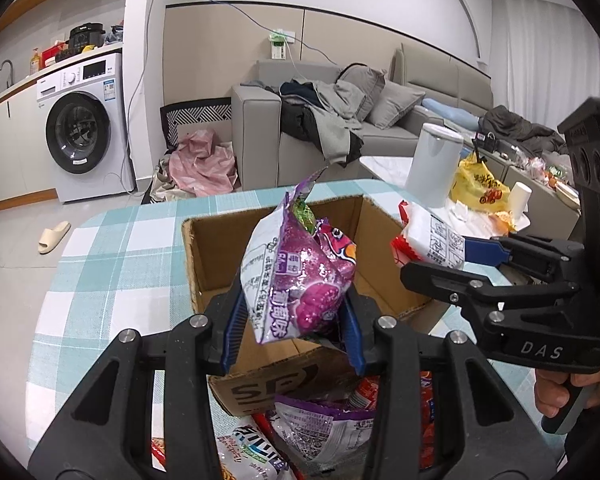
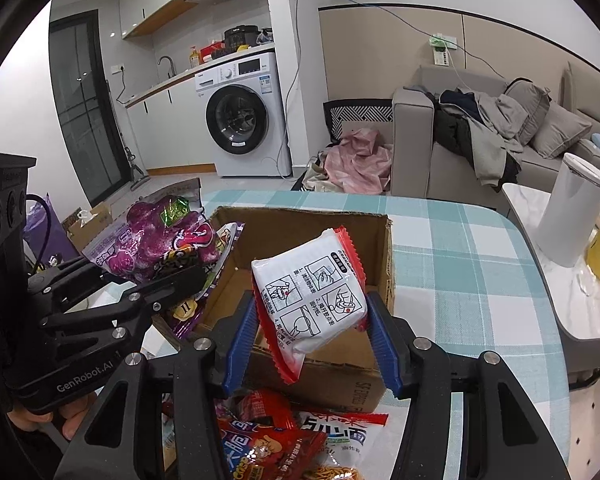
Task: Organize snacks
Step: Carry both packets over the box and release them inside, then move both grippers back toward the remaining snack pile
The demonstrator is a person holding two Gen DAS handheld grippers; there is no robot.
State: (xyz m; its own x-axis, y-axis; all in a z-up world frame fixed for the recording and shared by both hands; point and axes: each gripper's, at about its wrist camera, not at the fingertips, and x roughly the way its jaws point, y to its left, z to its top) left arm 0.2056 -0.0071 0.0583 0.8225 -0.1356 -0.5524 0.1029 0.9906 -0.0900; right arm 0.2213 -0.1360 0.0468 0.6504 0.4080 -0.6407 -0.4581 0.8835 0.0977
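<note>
A purple snack bag is being pinched between the blue pads of the left gripper, its lower half caught in the jaws and its upper end sticking up above them. It is being held over the open cardboard box, which is standing on the checked tablecloth. A white packet with red edges is being gripped in the same way by the right gripper — the pads are pressing on its two sides, and it is being held tilted above the near wall of the same box. Just below both grippers, more snack packets are lying in a loose heap on the table — against the box's near side.
</note>
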